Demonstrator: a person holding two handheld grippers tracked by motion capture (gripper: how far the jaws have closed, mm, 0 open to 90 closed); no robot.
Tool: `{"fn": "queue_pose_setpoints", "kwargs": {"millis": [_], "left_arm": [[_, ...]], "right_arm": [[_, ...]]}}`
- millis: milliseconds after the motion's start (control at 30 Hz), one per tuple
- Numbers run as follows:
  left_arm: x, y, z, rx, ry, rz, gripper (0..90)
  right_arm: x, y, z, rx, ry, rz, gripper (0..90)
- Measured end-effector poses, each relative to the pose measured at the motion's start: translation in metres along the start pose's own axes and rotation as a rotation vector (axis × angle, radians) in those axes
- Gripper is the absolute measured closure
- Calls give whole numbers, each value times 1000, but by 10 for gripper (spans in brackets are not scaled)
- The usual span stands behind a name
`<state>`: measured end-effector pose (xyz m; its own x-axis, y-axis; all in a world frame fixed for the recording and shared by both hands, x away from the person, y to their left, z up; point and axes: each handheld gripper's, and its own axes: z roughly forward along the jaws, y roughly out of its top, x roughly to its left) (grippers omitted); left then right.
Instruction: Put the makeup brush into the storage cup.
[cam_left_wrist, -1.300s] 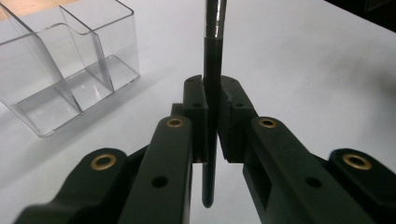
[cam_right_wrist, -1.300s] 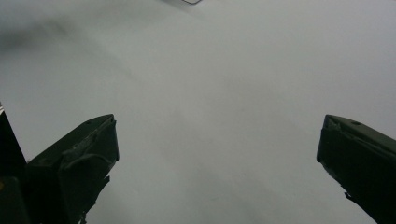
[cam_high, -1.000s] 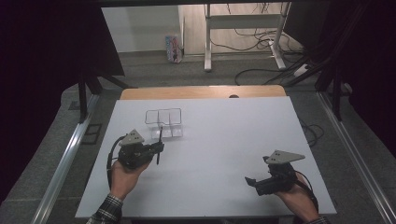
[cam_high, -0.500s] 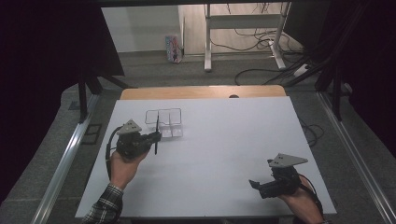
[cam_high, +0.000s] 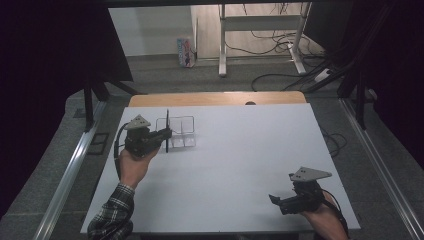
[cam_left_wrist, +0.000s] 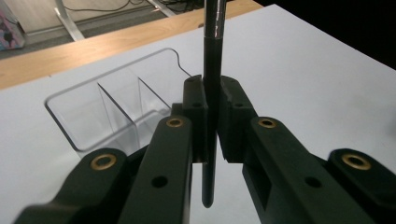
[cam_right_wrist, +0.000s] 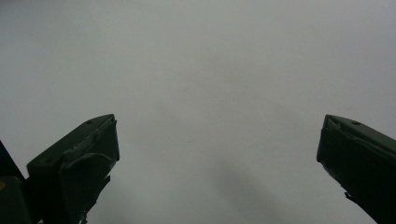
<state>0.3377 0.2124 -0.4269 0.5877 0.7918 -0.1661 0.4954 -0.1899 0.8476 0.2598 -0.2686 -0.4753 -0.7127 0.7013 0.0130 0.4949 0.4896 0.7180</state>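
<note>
High view: left tool at centre left, pinching a thin black pen upright, just beside a clear divided tray, perhaps touching. Right tool at lower right over bare white worktop, jaws spread wide.

dim, grainy frames; bright white table, dark surroundings, soft shadows.

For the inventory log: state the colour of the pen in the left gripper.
Black, with a thin silver band; the pen shows best in the left gripper view.
</note>
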Motion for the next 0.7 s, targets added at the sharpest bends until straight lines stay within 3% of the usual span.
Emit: {"fn": "queue_pose_setpoints", "kwargs": {"millis": [700], "left_arm": [[12, 34, 15, -35, 61, 18, 833]], "right_arm": [[0, -6, -1, 20, 21, 18, 0]]}}
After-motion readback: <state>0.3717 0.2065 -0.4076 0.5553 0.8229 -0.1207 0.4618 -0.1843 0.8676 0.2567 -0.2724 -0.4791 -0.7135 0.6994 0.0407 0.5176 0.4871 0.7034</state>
